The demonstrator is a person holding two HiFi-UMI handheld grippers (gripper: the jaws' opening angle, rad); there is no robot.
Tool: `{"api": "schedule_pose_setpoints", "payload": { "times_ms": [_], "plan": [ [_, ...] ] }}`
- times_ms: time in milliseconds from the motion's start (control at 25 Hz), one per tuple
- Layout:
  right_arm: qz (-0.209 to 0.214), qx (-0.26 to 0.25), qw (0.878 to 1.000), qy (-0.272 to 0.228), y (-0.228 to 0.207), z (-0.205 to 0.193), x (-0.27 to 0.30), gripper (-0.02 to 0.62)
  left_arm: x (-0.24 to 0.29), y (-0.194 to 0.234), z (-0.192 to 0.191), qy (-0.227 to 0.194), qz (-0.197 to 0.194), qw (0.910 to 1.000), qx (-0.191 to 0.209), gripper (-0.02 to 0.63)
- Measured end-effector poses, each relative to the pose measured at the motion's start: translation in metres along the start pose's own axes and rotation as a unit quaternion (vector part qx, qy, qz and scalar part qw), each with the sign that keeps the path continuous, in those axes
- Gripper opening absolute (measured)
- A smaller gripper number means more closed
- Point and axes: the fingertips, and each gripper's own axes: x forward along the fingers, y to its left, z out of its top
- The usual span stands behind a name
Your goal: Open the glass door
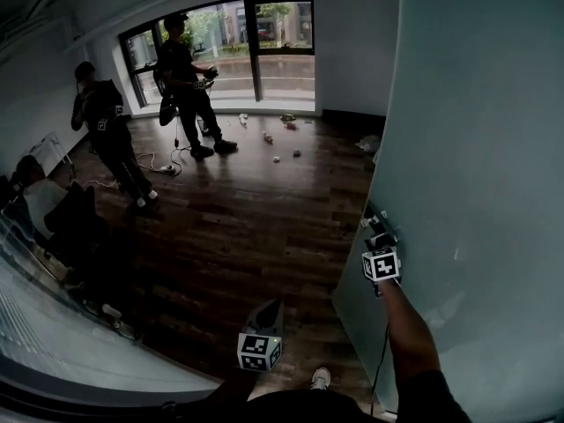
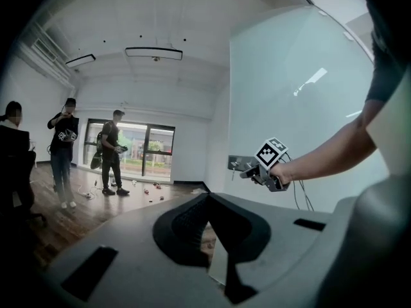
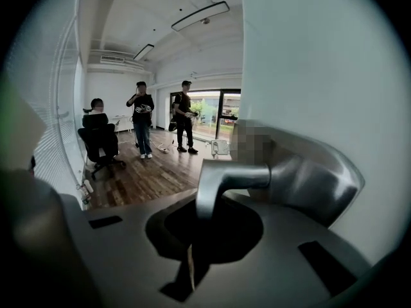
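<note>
Glass door (image 1: 476, 148), frosted and pale, fills the right side of my head view, its near edge rising from the dark wooden floor (image 1: 256, 210). At the far left a seated person (image 1: 44, 203) is in a dark chair. A standing person (image 1: 110, 135) in dark clothes is a little further right, and another person (image 1: 187, 82) stands before the wide window (image 1: 264, 47), with small bits (image 1: 269, 137) scattered on the boards nearby. Low in the middle I hold my left tongs (image 2: 209, 226) apart from the door, pointing out into the room. Their tips meet and nothing sits between them. Further right my bare forearm (image 1: 410, 333) reaches up to my right tongs (image 3: 190, 250), which are right at the door's metal lever handle (image 3: 237, 175). These tongs are closed as well, with only a thin seam showing. The lever's bent end hangs just over their mouth, not between them, and I cannot tell whether it touches.
</note>
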Motion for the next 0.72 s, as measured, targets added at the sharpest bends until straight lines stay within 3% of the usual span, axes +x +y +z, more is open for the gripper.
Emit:
{"api": "schedule_pose_setpoints", "payload": {
  "times_ms": [720],
  "plan": [
    [-0.113,0.067,0.991,0.035,-0.228,-0.028,0.014,0.017,0.104,-0.04,-0.008,0.011,0.001,0.9999,0.003,0.003]
  ]
}}
